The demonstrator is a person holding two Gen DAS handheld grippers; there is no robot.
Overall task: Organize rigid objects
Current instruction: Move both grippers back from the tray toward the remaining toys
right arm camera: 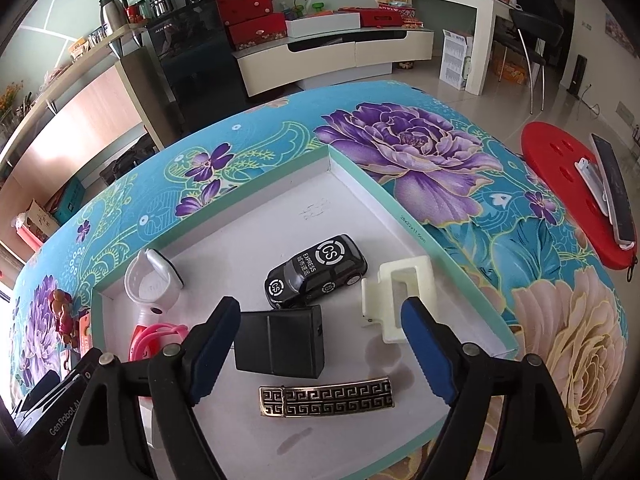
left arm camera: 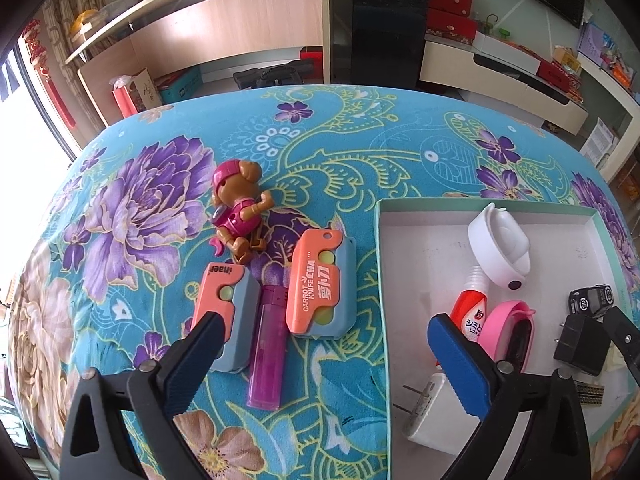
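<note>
My left gripper (left arm camera: pixel 324 360) gapes wide, released, above a purple lighter (left arm camera: pixel 267 354); my right gripper (right arm camera: pixel 320 348) stands open, empty, over a black charger (right arm camera: pixel 280 340).

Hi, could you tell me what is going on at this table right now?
A person is sorting small rigid items into a shallow box with a claw in each hand. Both claws are open and hold nothing. The right claw hangs over the black adapter, beside the toy car and patterned clip. The left claw hovers over the items outside the box: two carrot knives, a purple lighter and a toy dog.
</note>
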